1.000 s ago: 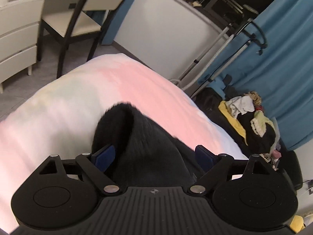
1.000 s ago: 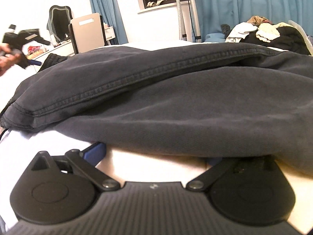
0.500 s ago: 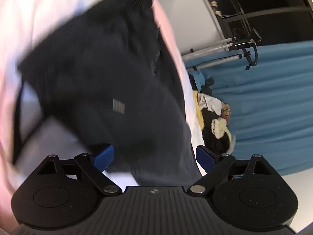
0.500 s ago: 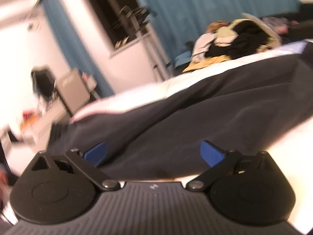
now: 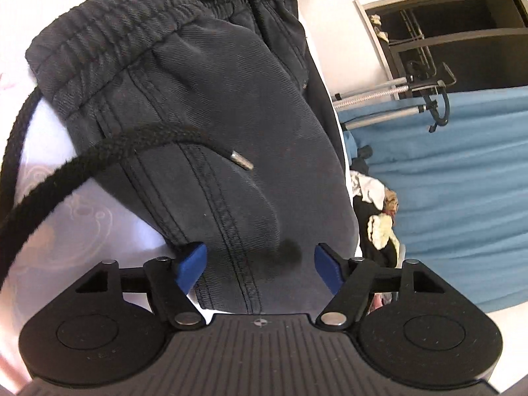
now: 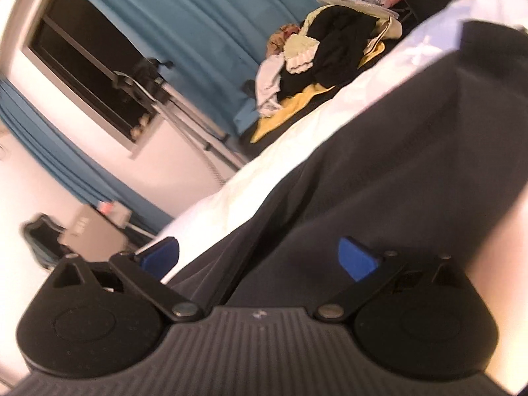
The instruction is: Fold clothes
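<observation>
Dark trousers (image 5: 231, 105) with an elastic waistband and a black drawstring (image 5: 109, 145) lie on the white bed (image 5: 82, 217). My left gripper (image 5: 259, 265) hovers low over a seamed fold of them near the waistband. Its jaws are closing with that fold between the blue pads (image 5: 191, 264), which do not pinch it. In the right wrist view the same trousers (image 6: 379, 165) stretch across the bed (image 6: 297, 145). My right gripper (image 6: 260, 254) stands open above the cloth, rolled to one side, holding nothing.
A heap of mixed clothes (image 6: 316, 59) lies beyond the bed's far edge, in front of blue curtains (image 6: 198, 16). A metal stand (image 5: 389, 99) and a dark window (image 6: 92, 66) are by the wall. A chair (image 6: 92, 234) stands at the left.
My left gripper has dropped close to the trousers' waistband end and rolled, its jaws narrower. My right gripper has lifted away from the cloth's edge and rolled, so its view is tilted.
</observation>
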Demonstrator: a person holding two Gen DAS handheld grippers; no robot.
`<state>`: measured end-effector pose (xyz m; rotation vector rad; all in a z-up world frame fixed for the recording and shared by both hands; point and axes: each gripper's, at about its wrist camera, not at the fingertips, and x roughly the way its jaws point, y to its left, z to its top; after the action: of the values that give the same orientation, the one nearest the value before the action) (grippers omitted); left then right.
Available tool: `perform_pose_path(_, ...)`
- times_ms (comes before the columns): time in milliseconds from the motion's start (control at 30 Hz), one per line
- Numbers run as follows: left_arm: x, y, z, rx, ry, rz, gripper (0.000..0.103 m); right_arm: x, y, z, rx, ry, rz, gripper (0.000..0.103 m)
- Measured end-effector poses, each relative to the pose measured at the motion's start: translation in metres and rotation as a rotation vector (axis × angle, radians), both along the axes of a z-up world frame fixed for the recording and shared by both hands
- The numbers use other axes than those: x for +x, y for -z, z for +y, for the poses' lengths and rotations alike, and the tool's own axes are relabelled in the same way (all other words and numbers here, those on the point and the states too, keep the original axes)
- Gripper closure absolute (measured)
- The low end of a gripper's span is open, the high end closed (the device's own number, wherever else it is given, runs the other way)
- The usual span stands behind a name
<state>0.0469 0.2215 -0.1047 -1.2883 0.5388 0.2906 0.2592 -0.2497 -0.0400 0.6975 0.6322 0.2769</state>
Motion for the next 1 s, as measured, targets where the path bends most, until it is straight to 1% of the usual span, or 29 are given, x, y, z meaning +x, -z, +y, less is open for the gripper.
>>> perform_pose_path(67,0.003,0.007,0.005,-0.005,-0.012,-0.012,0.032,0.038,0.007,0.013,-0.045,0.01,0.047,0.0)
perform_pose_path(133,0.006,0.014,0.007,0.003,-0.02,-0.016,0.044,0.077,0.017,0.022,-0.07,0.021,0.084,0.001)
perform_pose_path(167,0.008,0.016,0.009,0.015,-0.018,-0.018,0.047,0.09,0.023,0.025,-0.097,0.033,0.094,0.001)
perform_pose_path(200,0.01,0.018,0.01,0.029,-0.016,-0.022,0.053,0.105,0.028,0.029,-0.129,0.043,0.105,0.003)
perform_pose_path(233,0.012,0.019,0.011,0.043,-0.013,-0.024,0.061,0.119,0.034,0.033,-0.166,0.049,0.123,0.009)
perform_pose_path(267,0.014,0.021,0.012,0.057,-0.009,-0.025,0.065,0.133,0.04,0.036,-0.205,0.062,0.144,0.013)
perform_pose_path(333,0.017,0.024,0.014,0.082,-0.001,-0.031,0.08,0.148,0.051,0.037,-0.238,0.116,0.177,0.031)
perform_pose_path(367,0.019,0.025,0.015,0.092,0.0,-0.032,0.087,0.151,0.053,0.036,-0.243,0.141,0.182,0.038)
perform_pose_path(400,0.02,0.025,0.017,0.104,-0.006,-0.029,0.102,0.151,0.054,0.036,-0.259,0.161,0.182,0.055)
perform_pose_path(433,0.022,0.025,0.019,0.109,-0.011,-0.033,0.102,0.147,0.053,0.035,-0.287,0.182,0.182,0.079)
perform_pose_path(467,0.022,0.025,0.021,0.109,-0.012,-0.042,0.102,0.141,0.051,0.031,-0.307,0.196,0.177,0.092)
perform_pose_path(500,0.023,0.023,0.021,0.123,-0.011,-0.049,0.102,0.135,0.05,0.027,-0.326,0.209,0.173,0.097)
perform_pose_path(567,0.022,0.017,0.02,0.167,-0.009,-0.061,0.102,0.113,0.04,0.014,-0.307,0.208,0.139,0.098)
perform_pose_path(600,0.02,0.014,0.02,0.17,-0.016,-0.069,0.102,0.107,0.033,0.01,-0.298,0.202,0.118,0.098)
perform_pose_path(667,0.015,0.009,0.022,0.166,-0.041,-0.088,0.102,0.076,0.015,0.0,-0.272,0.185,0.072,0.098)
perform_pose_path(767,-0.004,-0.006,0.026,0.183,-0.106,-0.139,0.103,0.022,-0.017,-0.014,-0.21,0.163,0.023,0.098)
perform_pose_path(833,-0.019,-0.021,0.029,0.218,-0.156,-0.175,0.103,-0.022,-0.038,-0.025,-0.155,0.162,-0.01,0.098)
perform_pose_path(900,-0.035,-0.036,0.03,0.253,-0.201,-0.192,0.103,-0.063,-0.048,-0.034,-0.107,0.158,0.003,0.098)
perform_pose_path(967,-0.048,-0.044,0.028,0.244,-0.222,-0.2,0.103,-0.106,-0.043,-0.042,-0.074,0.136,0.067,0.098)
perform_pose_path(1000,-0.054,-0.047,0.025,0.241,-0.225,-0.201,0.103,-0.124,-0.034,-0.045,-0.053,0.121,0.109,0.098)
